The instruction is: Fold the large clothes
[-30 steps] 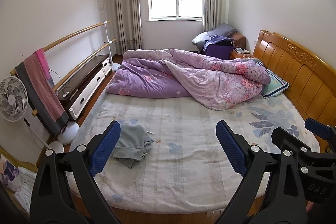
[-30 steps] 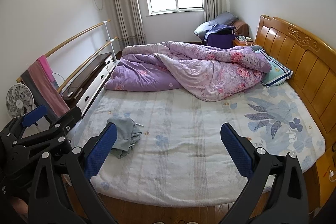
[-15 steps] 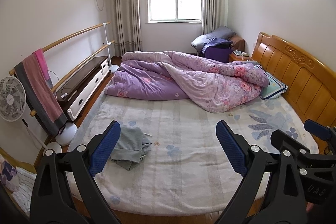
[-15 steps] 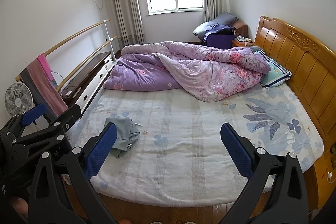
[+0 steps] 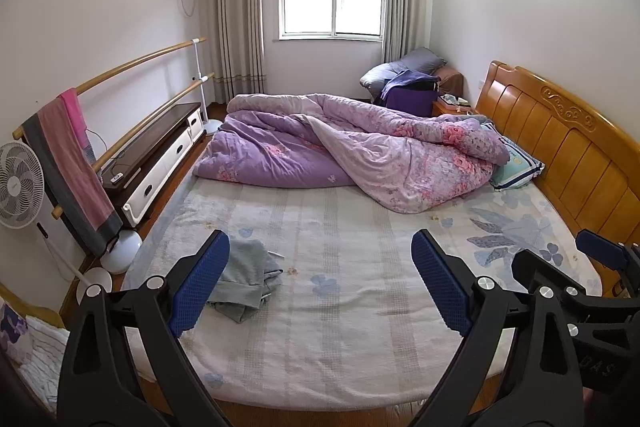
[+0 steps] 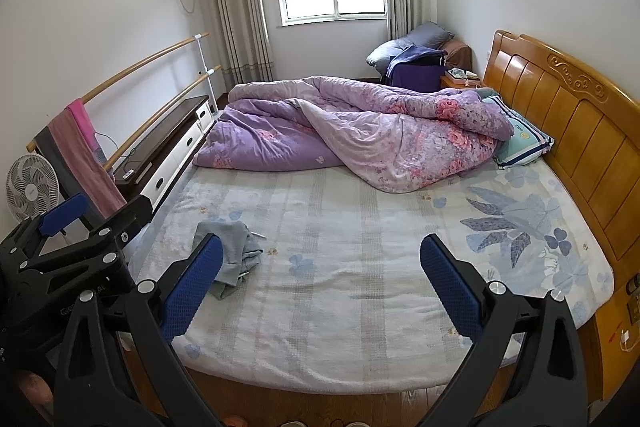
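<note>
- one crumpled grey-green garment (image 5: 246, 277) lies on the bed (image 5: 340, 307), near its left front corner.
- two grippers hover at the bed's near edge: the left gripper (image 5: 320, 283) and the right gripper (image 6: 322, 281), each spread wide, holding nothing.
- one purple floral quilt (image 5: 360, 151) is heaped across the bed's far half.
- one pillow (image 5: 516, 167) sits by the wooden headboard (image 5: 560, 147).

Left gripper (image 5: 320, 281), seen along its own fingers: jaws spread wide, blue pads (image 5: 199, 283) facing inward, nothing between them; its body also shows at the left edge of the right wrist view. Right gripper (image 6: 322, 285): jaws likewise spread wide and empty; it sits beside the left one, level with it, both pointing forward.
</note>
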{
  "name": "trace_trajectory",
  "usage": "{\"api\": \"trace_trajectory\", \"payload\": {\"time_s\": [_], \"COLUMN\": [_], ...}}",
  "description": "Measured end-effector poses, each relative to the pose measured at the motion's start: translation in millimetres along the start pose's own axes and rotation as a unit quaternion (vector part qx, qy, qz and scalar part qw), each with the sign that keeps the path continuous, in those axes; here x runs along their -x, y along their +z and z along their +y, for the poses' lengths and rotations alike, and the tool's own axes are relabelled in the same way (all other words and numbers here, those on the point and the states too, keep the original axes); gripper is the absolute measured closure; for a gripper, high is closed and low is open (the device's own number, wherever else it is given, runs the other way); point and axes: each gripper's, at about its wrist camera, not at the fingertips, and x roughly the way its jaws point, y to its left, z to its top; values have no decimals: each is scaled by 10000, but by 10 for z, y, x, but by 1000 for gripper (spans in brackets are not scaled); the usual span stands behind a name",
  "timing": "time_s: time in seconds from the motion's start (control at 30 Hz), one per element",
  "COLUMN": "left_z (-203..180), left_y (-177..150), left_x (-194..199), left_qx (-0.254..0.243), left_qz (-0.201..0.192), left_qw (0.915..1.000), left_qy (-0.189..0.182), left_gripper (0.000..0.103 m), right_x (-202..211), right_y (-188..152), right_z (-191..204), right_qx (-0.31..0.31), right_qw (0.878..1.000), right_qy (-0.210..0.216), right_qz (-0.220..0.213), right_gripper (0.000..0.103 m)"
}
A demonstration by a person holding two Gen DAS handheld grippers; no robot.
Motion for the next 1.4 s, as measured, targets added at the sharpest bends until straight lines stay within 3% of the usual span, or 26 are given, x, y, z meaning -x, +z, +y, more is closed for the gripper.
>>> {"api": "trace_trajectory", "payload": {"time_s": [1.4], "left_z": [45], "left_y": [-3], "left_x": [-51], "left_qx": [-15], "left_qz": [16], "left_qw": [10000], "left_qy": [19], "left_gripper": [10], "right_x": [-144], "right_y": [9], "right_z": [-44], "right_qx": [46], "right_qw": [10000], "right_qy": [68], "right_qz": [50], "right_gripper": [8]}}
